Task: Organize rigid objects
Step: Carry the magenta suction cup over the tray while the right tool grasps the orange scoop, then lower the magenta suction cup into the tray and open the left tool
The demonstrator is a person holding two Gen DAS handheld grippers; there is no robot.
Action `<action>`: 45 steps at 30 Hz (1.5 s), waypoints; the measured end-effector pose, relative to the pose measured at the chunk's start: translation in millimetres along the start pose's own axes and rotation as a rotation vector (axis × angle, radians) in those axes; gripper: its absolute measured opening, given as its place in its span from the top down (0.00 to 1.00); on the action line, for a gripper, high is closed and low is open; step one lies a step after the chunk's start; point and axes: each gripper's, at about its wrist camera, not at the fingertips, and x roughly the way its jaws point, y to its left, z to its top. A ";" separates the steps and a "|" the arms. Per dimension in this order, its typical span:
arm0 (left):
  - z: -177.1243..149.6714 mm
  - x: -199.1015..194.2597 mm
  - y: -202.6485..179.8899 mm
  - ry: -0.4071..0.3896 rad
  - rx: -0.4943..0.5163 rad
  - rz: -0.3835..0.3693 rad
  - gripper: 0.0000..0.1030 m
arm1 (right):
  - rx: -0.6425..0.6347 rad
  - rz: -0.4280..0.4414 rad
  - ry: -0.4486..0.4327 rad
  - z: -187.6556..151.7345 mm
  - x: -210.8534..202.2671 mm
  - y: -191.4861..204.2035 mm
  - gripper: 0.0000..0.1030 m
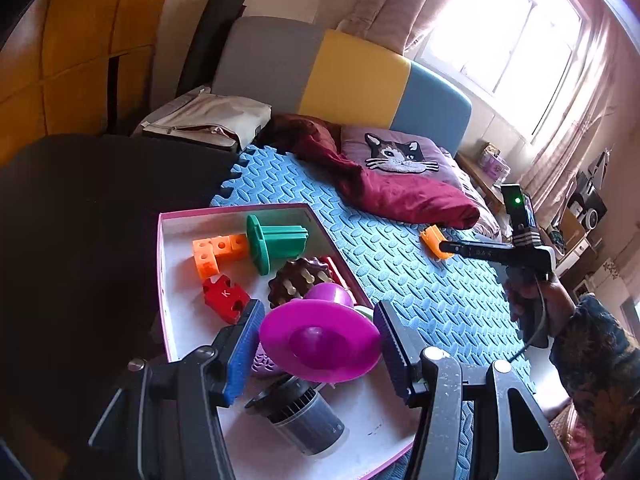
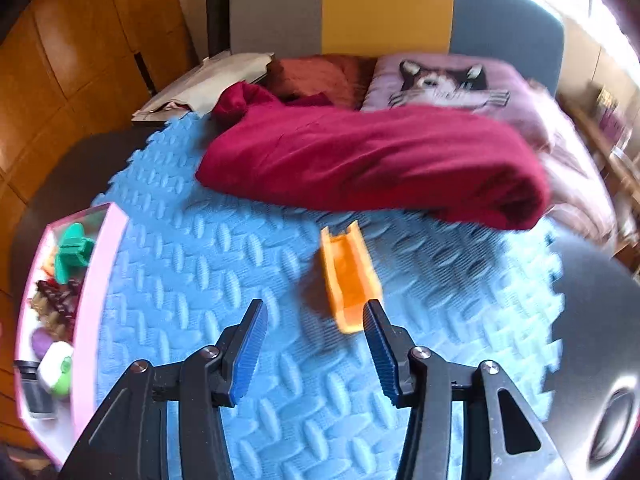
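My left gripper (image 1: 318,334) hangs over the pink-rimmed white tray (image 1: 172,280) with its blue pads wide apart on either side of a purple flanged piece (image 1: 320,340); the pads do not visibly press it. The tray also holds a green flanged piece (image 1: 276,242), orange cubes (image 1: 214,250), a red block (image 1: 224,294), a brown gear (image 1: 300,280) and a dark grey cylinder (image 1: 304,420). My right gripper (image 2: 316,320) is open just short of an orange channel piece (image 2: 348,276) lying on the blue foam mat (image 2: 208,280). In the left wrist view the right gripper (image 1: 448,246) touches that piece (image 1: 434,240).
A crimson blanket (image 2: 372,168) lies across the mat behind the orange piece, with a cat-print pillow (image 2: 440,84) and a grey, yellow and blue headboard (image 1: 352,76) beyond. The tray (image 2: 96,280) sits at the mat's left edge. A wooden wardrobe (image 2: 80,40) stands on the left.
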 end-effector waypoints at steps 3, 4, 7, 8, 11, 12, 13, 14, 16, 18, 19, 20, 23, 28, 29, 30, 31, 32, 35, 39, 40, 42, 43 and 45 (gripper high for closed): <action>-1.2 0.4 0.3 0.004 -0.002 0.007 0.44 | 0.022 -0.022 -0.007 13.8 11.2 -6.8 0.49; -1.4 0.3 0.3 0.006 -0.002 0.007 0.44 | 0.016 -0.030 0.004 18.7 16.8 -7.6 0.49; -2.4 -0.3 -0.8 0.005 0.004 0.016 0.44 | 0.012 -0.054 0.040 28.8 35.9 -6.0 0.49; -2.7 -0.1 -0.6 0.004 0.003 0.022 0.44 | 0.015 -0.054 0.053 28.9 41.2 -5.8 0.49; -3.0 -0.2 0.1 -0.001 0.005 0.034 0.44 | 0.012 -0.067 0.068 19.1 46.7 1.6 0.75; -3.4 -0.5 0.4 -0.004 0.009 0.045 0.44 | 0.003 -0.064 0.060 14.4 44.4 5.4 0.75; -4.0 -0.8 0.7 -0.007 0.013 0.054 0.44 | 0.001 -0.061 0.053 9.4 41.3 7.9 0.75; -4.6 -1.3 1.5 -0.009 0.014 0.063 0.44 | 0.005 -0.044 0.051 3.2 37.3 10.2 0.75; -6.6 -3.0 4.5 -0.014 0.011 0.075 0.44 | 0.008 -0.004 0.057 -10.7 30.3 15.3 0.73; -8.5 -4.0 7.0 -0.016 0.009 0.091 0.44 | 0.011 0.003 0.055 -26.8 21.7 19.2 0.72; -9.8 -5.0 7.6 -0.017 0.008 0.098 0.44 | 0.008 0.015 0.055 -32.3 18.4 20.9 0.72; -11.3 -5.9 8.4 -0.018 0.008 0.106 0.44 | 0.008 0.031 0.054 -39.1 14.3 23.5 0.72; -15.8 -8.5 9.3 -0.023 0.014 0.132 0.44 | -0.035 -0.005 0.021 -55.6 5.1 32.3 0.70; -23.7 -13.8 8.2 -0.039 0.036 0.178 0.44 | -0.012 0.007 -0.131 -81.7 -2.6 29.6 0.71; -24.9 -14.5 7.8 -0.041 0.040 0.184 0.44 | -0.015 -0.001 -0.132 -81.5 -2.3 30.3 0.71; -26.7 -15.4 7.7 -0.043 0.043 0.190 0.44 | -0.018 -0.012 -0.132 -81.1 -2.4 31.7 0.72; -28.2 -15.9 7.9 -0.042 0.042 0.191 0.44 | -0.030 -0.028 -0.134 -81.5 -2.6 34.1 0.73; -30.0 -16.0 8.2 -0.040 0.042 0.193 0.44 | -0.040 -0.044 -0.135 -81.9 -2.9 36.4 0.73; -34.1 -16.4 7.7 -0.037 0.042 0.202 0.44 | -0.050 -0.059 -0.137 -82.2 -2.4 39.2 0.73; -40.9 -16.6 6.5 -0.026 0.048 0.214 0.44 | -0.024 -0.022 -0.137 -83.3 -2.8 34.1 0.73; -42.5 -16.7 5.9 -0.023 0.052 0.218 0.44 | -0.021 -0.018 -0.137 -83.6 -3.2 33.0 0.73; -45.1 -16.8 5.9 -0.020 0.054 0.222 0.44 | -0.021 -0.018 -0.136 -83.5 -3.5 32.2 0.73; -46.2 -16.7 6.0 -0.017 0.053 0.224 0.44 | -0.019 -0.016 -0.137 -83.4 -3.4 32.3 0.73; -48.7 -16.3 7.2 -0.010 0.049 0.223 0.44 | -0.018 -0.015 -0.137 -83.5 -3.4 32.2 0.73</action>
